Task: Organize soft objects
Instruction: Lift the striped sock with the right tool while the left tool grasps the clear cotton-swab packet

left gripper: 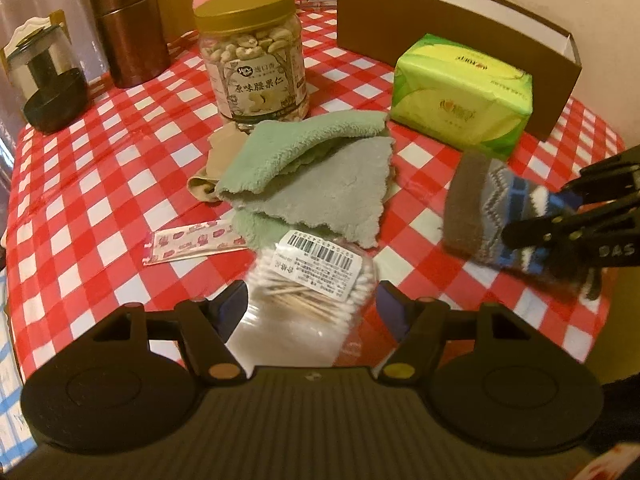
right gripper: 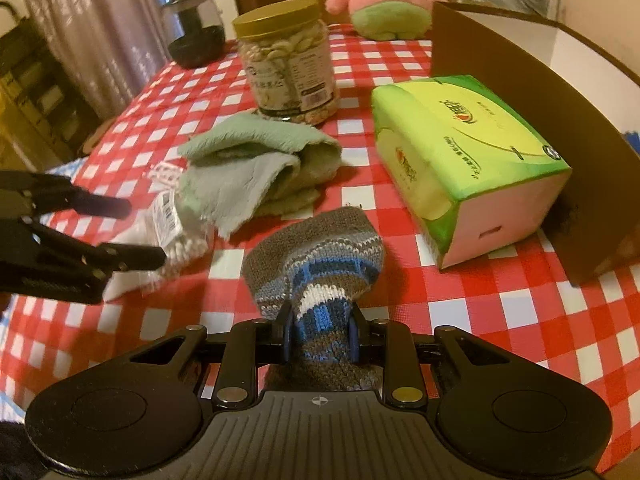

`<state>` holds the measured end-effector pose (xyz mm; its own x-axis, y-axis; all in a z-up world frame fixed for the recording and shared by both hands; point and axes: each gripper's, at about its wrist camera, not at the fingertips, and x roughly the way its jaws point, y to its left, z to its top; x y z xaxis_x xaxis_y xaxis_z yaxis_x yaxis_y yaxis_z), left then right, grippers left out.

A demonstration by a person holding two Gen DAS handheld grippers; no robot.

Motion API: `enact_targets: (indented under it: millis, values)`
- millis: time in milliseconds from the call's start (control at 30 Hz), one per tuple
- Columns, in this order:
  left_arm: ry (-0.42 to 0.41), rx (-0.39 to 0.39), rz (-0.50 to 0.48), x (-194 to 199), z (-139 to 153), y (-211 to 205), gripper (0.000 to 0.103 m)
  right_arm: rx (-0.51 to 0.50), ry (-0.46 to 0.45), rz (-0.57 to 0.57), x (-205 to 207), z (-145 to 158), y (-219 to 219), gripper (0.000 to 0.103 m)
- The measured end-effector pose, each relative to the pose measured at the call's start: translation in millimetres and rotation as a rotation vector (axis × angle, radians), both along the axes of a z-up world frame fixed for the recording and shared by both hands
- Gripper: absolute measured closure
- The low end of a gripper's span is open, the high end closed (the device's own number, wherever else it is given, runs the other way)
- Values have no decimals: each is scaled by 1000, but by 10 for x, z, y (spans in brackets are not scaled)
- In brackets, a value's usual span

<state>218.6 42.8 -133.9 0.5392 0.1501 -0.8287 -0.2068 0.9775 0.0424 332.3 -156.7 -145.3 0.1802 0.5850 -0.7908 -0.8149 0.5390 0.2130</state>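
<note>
**Q:** What are your claws doing right now?

**A:** My right claw (right gripper: 320, 338) is pinching a knitted sock (right gripper: 320, 264), blue, grey and white stripes, with the pads squeezing its middle and the cuff end flopping forward over the checked tablecloth (right gripper: 500, 300). My left claw (left gripper: 312, 312) is sitting wide open around a clear pack of cotton swabs (left gripper: 316, 272); I can't tell if the pads are touching it.

**Q:** And past those?

**A:** Just beyond the swabs a green towel (left gripper: 308, 172) is lying crumpled. To the right of it a green tissue pack (left gripper: 464, 92) is sitting against a brown box (left gripper: 440, 24). Behind the towel a nut jar (left gripper: 256, 60) is standing upright, and a pink plush toy (right gripper: 384, 0) is sitting at the far edge.
</note>
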Motion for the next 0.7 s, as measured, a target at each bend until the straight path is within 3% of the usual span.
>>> enact_targets:
  millis: [367, 700]
  values:
    - [7, 23, -77, 141, -194, 63, 24, -9, 39, -49, 54, -18, -56, 77]
    - [-27, 13, -118, 126, -189, 101, 35, -8, 34, -70, 22, 8, -95, 77]
